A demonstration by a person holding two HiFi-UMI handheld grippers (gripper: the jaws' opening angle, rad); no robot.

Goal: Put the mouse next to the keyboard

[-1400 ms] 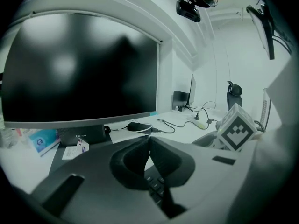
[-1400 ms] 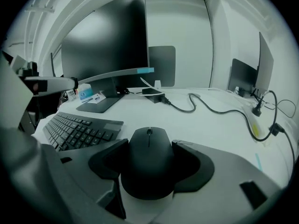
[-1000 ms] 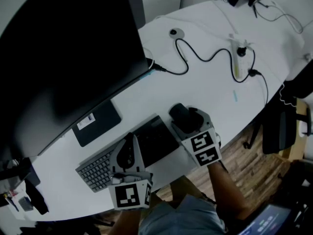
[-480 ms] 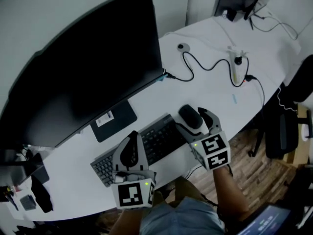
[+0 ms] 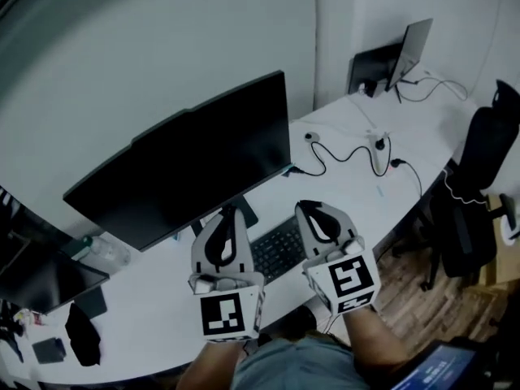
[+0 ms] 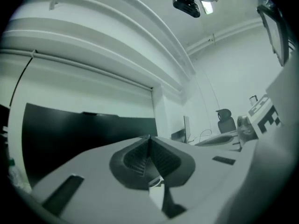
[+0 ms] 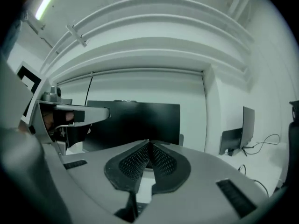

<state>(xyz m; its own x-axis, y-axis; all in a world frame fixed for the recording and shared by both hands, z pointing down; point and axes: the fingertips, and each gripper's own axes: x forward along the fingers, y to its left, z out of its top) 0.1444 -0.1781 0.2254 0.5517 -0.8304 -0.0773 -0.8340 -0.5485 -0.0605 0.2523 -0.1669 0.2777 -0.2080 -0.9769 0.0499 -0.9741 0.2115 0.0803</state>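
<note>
Two marker cubes (image 5: 223,315), each with square black-and-white patterns. We list the left gripper (image 5: 231,213), level, jaws together, empty; the right gripper (image 5: 305,206), level, jaws just closed, nothing between. Both point toward the monitor (image 5: 187,177). We cannot make out the mouse; the right gripper covers one end of the keyboard (image 5: 279,249).

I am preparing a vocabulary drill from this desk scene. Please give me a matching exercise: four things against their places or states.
1 large black flat monitor
2 dark rectangular keyboard
3 black office chair
4 right claw

a shut, empty
b farthest right in the head view
c lying flat on the white desk
d upright, its screen dark

Pairs: 1-d, 2-c, 3-b, 4-a
</note>
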